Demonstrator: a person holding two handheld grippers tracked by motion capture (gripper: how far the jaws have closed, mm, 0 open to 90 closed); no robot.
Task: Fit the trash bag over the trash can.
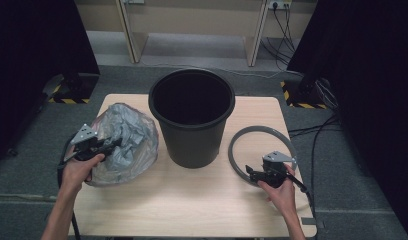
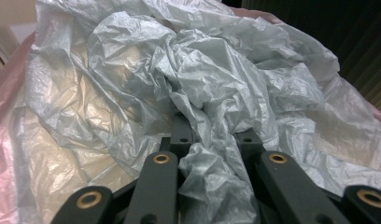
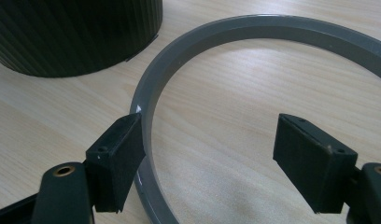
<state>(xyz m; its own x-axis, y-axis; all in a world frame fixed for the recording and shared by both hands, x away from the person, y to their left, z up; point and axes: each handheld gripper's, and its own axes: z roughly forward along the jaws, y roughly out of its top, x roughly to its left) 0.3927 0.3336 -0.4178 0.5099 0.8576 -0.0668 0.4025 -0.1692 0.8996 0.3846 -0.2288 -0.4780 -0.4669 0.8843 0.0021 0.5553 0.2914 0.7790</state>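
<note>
A crumpled grey plastic bag (image 1: 129,137) lies on the left of the wooden table (image 1: 192,210), and my left gripper (image 1: 109,146) is shut on a fold of it. In the left gripper view that fold of the bag (image 2: 212,163) is bunched between the two black jaws of my left gripper (image 2: 214,137). A black bin (image 1: 192,140) stands upright in the middle of the table. To its right lies a grey plastic ring (image 1: 238,145). My right gripper (image 1: 252,172) stands open at the ring's near-left arc. In the right gripper view the ring (image 3: 149,107) runs just inside the left pad (image 3: 116,161).
Black stands with yellow-striped feet (image 1: 67,97) flank the table's far corners. Cables (image 1: 312,130) trail over the floor at the right. The bin's base (image 3: 76,37) stands close to the ring's far-left arc. Bare wood (image 3: 235,140) shows inside the ring.
</note>
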